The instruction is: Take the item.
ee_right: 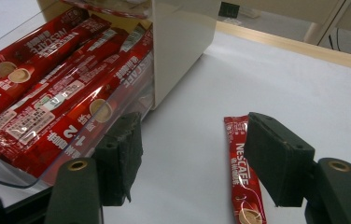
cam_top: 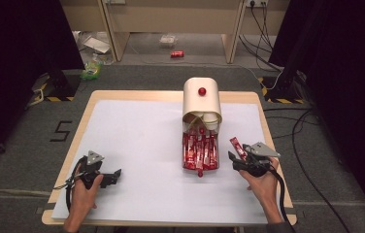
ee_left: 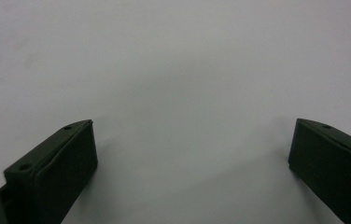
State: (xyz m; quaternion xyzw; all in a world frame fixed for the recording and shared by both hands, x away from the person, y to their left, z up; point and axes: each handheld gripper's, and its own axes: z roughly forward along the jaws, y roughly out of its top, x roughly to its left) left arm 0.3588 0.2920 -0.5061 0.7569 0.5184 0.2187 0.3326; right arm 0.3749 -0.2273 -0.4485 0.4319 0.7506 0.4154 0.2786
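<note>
Sachet (ee_right: 242,172) lies loose between our right hand-held gripper (ee_right: 190,158) jaws, apart, beside dispenser (cam_top: 201,99) | left hand-held gripper (ee_left: 190,149) apart, well left of dispenser

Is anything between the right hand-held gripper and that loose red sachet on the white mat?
Nothing visible does. The sachet lies flat on the mat, between the open jaws of the right hand-held gripper, beside the clear drawer of sachets, apart from it. Neither pad touches the sachet.
</note>
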